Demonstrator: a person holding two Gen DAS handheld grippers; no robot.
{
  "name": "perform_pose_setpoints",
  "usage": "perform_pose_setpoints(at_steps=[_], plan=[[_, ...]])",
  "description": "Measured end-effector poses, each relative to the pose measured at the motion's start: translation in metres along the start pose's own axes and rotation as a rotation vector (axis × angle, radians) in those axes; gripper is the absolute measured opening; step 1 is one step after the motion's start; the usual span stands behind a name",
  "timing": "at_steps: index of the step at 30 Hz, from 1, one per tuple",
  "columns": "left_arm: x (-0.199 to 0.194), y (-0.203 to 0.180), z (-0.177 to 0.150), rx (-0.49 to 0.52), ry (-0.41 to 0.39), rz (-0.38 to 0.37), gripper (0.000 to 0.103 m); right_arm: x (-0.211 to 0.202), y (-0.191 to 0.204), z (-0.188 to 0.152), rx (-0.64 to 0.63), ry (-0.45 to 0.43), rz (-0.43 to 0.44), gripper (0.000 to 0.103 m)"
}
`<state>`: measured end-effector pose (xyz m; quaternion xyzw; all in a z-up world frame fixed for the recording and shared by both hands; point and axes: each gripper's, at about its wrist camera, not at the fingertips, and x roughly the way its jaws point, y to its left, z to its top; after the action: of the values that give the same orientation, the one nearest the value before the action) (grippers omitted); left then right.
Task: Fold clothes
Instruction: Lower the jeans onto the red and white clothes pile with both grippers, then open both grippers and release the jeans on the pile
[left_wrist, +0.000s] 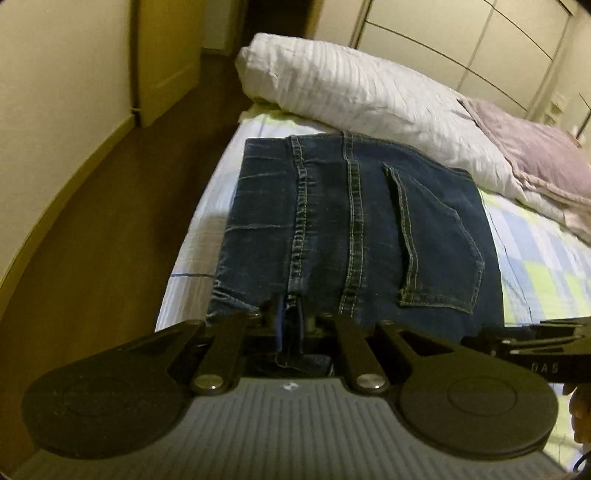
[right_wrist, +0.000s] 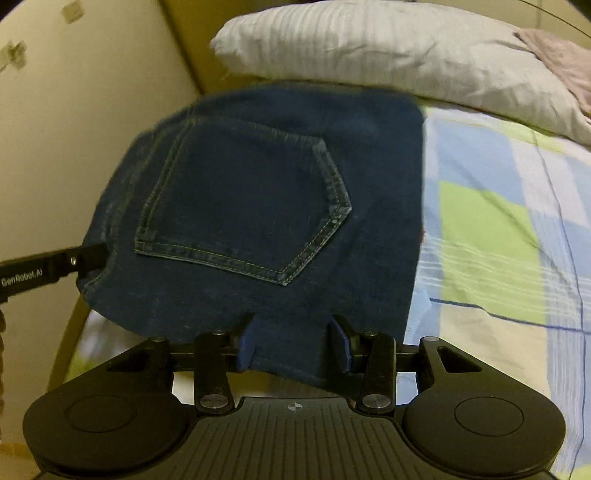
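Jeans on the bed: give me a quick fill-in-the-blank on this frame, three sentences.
1. Both grippers grasp the near edge of the folded ____.
2. The stitched back pocket faces ____.
3. Beyond the denim lies a white ____.

Missing words: jeans; up; pillow. The left gripper and right gripper are those meant.

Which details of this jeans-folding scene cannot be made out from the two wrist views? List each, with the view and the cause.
- Left gripper fingertips: left wrist view, buried in the jeans edge.
- Jeans' far edge: right wrist view, motion blur.
- Layers under the jeans: both views, covered by the top denim.
- Right gripper's hold on the hem: right wrist view, pads stand apart, so contact is unclear.
- Pillow's far end: left wrist view, behind the purple cloth.
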<state>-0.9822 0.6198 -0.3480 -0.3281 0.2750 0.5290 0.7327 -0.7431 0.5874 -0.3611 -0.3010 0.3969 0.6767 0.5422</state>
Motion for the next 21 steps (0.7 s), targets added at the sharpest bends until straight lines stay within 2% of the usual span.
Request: perform_pose_setpoints(at_steps=[3,6,8,12,15,18,20,21], plan=[[-0.022,-0.011,0.005,-0.016,-0.020,0.036,0.007,-0.012,0.001,0.002,-0.020,0.004,-0.027,0.043],[-0.054,-0.020,-0.003,-0.087,-0.021,0.091,0.008,-0.035,0.000,-0.009,-0.001,-0.010,-0.010,0.043],[-0.078,-0.030,-0.015,-0.117,-0.013,0.132,0.013,-0.051,0.001,-0.020,-0.001,-0.012,0.005,0.043],[-0.128,-0.062,-0.048,-0.145,0.002,0.192,0.032,-0.088,0.004,-0.052,-0.049,0.005,0.018,0.043],[-0.160,-0.094,-0.068,-0.134,0.025,0.226,0.034,-0.127,0.004,-0.078,-0.073,-0.008,0.036,0.043],[-0.199,-0.131,-0.078,-0.094,0.019,0.280,0.041,-0.171,0.002,-0.100,-0.094,-0.023,0.043,0.043],[-0.227,-0.155,-0.082,-0.078,-0.006,0.290,0.047,-0.204,-0.003,-0.114,-0.093,-0.036,0.043,0.043],[-0.242,-0.166,-0.084,-0.073,-0.022,0.290,0.056,-0.220,-0.006,-0.120,-0.089,-0.046,0.045,0.043]])
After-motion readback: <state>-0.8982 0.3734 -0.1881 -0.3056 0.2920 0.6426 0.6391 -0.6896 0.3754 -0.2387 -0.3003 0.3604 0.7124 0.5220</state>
